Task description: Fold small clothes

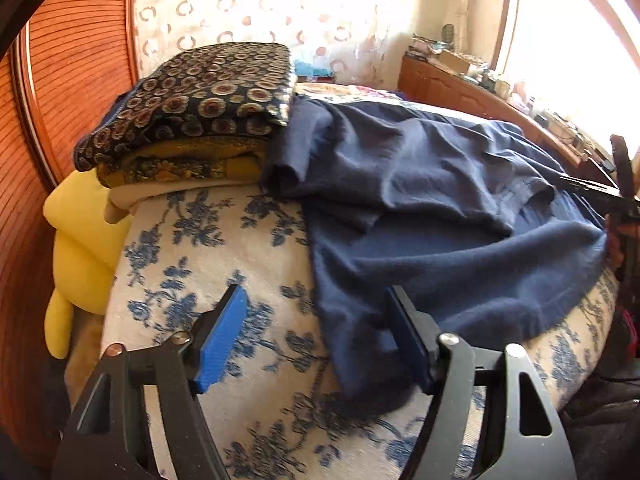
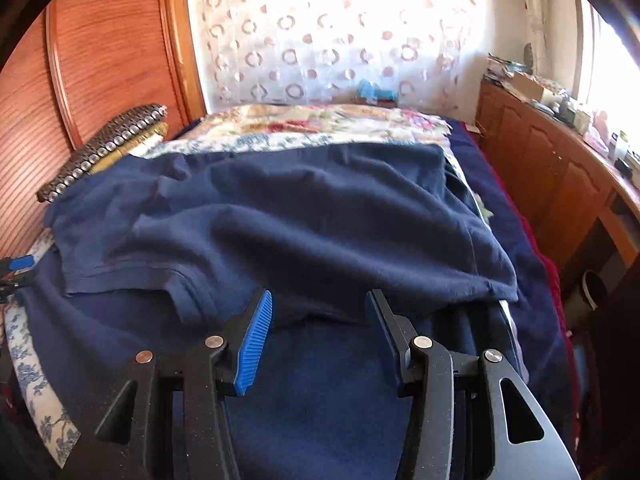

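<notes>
A navy knit garment (image 1: 440, 208) lies rumpled across the bed, its upper layer folded down over the lower one, with a sleeve (image 1: 284, 164) reaching toward the folded stack. My left gripper (image 1: 316, 300) is open and straddles the garment's left edge near the front; nothing is pinched. In the right wrist view the same garment (image 2: 300, 208) fills the middle, and my right gripper (image 2: 318, 300) hangs open just over its near fold, holding nothing. Each gripper shows at the other view's edge: the right gripper (image 1: 616, 196) and the left gripper (image 2: 16, 268).
A stack of folded patterned clothes (image 1: 192, 100) sits at the bed's far left, beside a yellow cushion (image 1: 76, 240) and a wooden wardrobe (image 1: 80, 80). The bed cover (image 1: 200, 260) has blue flowers. Wooden cabinets (image 2: 552, 176) with clutter run along the right.
</notes>
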